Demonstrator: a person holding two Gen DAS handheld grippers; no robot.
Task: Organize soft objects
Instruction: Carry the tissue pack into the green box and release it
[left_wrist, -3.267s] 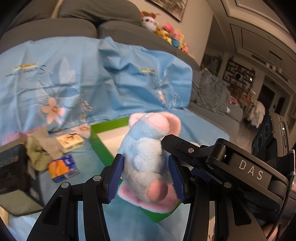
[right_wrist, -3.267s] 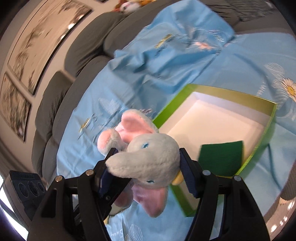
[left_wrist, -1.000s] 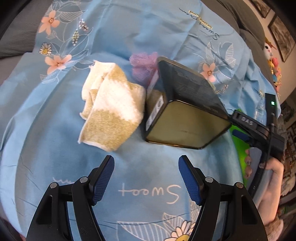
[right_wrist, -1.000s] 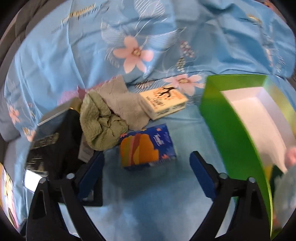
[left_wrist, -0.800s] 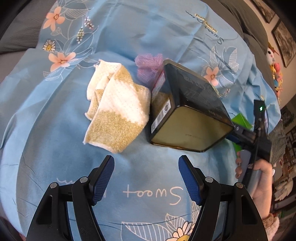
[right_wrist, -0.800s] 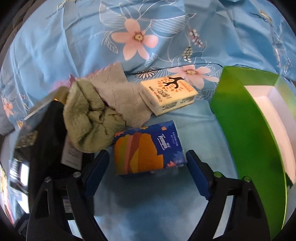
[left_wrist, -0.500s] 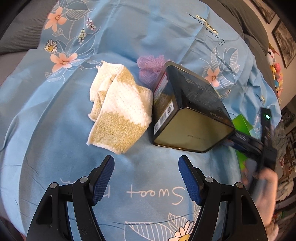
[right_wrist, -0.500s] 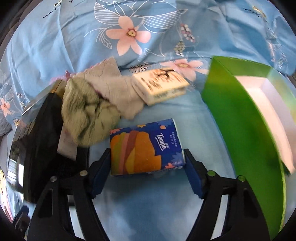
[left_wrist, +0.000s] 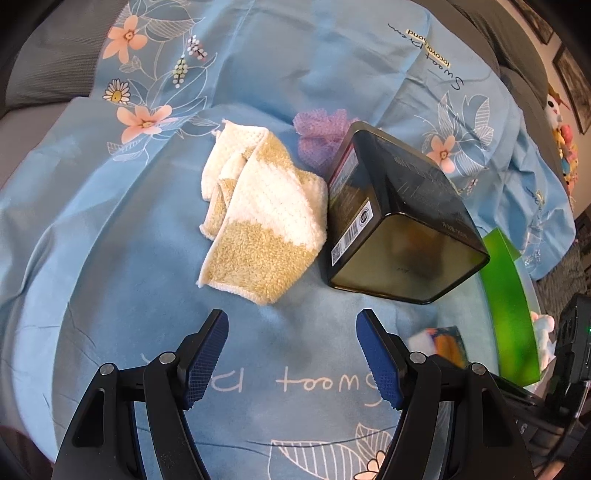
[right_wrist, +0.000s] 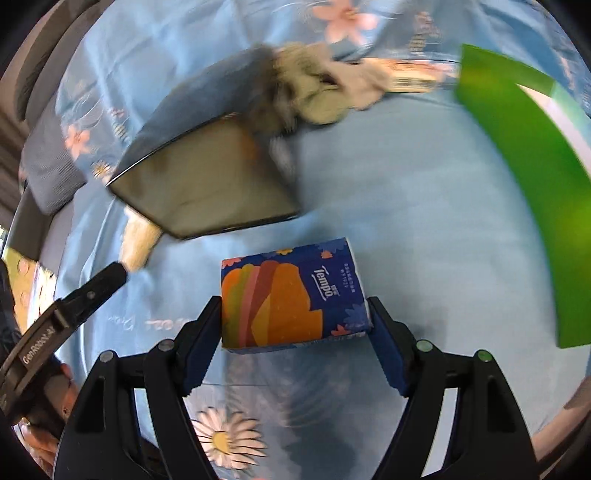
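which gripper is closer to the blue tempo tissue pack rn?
Right. The right gripper straddles the tissue pack, a pad at each end. The left gripper hangs open over bare blue sheet, with the pack off to its right side.

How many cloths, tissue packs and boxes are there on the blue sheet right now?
Cloths: 3 (yellow-and-white towel, olive cloth, grey cloth)
Tissue packs: 2 (blue tissue pack, cream tissue pack)
Boxes: 2 (black box, green box)
Total: 7
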